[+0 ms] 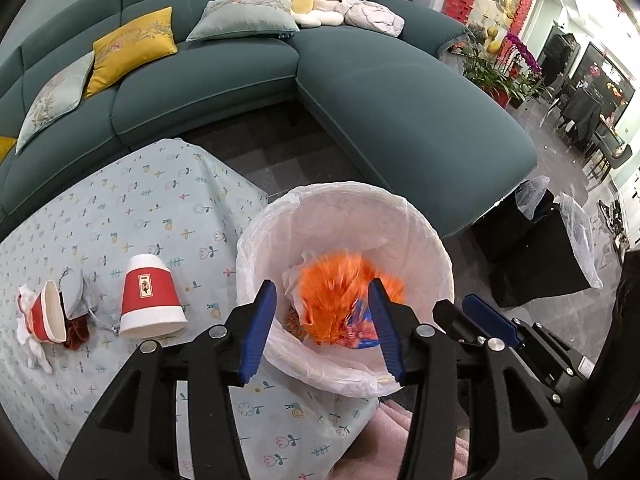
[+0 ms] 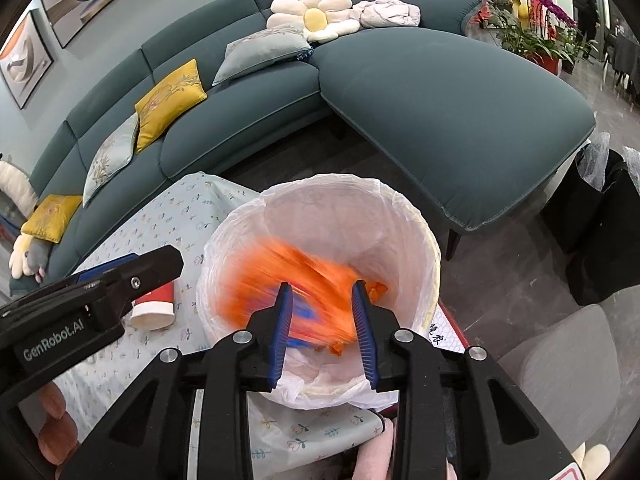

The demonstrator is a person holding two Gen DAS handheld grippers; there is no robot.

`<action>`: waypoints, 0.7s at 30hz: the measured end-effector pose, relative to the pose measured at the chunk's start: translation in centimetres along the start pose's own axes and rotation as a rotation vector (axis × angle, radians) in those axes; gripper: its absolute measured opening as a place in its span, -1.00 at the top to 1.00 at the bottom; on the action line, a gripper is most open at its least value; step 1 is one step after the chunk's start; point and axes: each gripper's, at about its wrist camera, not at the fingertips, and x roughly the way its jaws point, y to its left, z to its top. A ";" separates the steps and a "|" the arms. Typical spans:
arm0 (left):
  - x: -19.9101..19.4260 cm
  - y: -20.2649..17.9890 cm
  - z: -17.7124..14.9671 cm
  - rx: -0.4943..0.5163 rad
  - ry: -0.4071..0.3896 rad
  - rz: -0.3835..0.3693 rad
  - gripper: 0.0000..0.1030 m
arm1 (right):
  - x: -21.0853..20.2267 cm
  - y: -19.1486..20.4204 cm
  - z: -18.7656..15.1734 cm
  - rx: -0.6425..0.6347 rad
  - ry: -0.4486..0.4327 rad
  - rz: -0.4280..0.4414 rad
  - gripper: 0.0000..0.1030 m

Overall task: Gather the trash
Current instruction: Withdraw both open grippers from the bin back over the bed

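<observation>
Left claw (image 1: 322, 328) and right claw (image 2: 322, 330), both spread, gripping nothing, poised above white plastic-lined round bin (image 1: 420, 216). Blurred orange crinkly wrapper (image 1: 340, 292) inside bin. Red-and-white paper cup (image 1: 150, 300) overturned on floral-clothed tabletop (image 1: 140, 200). Teal sofa (image 1: 380, 92) beyond.
</observation>
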 end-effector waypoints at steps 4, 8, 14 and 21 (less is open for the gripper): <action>-0.5 0.4 -0.1 -0.015 -0.011 0.004 0.06 | -0.5 0.3 0.1 -0.006 -0.007 -0.002 0.38; -1.2 1.4 -0.2 -0.042 -0.020 0.010 0.06 | -1.0 0.7 0.0 -0.013 -0.014 -0.007 0.33; -2.3 3.7 -0.7 -0.089 -0.035 0.026 0.05 | -1.8 1.7 -0.1 -0.028 -0.023 -0.003 0.32; -4.1 7.3 -1.8 -0.153 -0.053 0.055 0.05 | -2.8 4.5 -0.4 -0.072 -0.033 0.014 0.30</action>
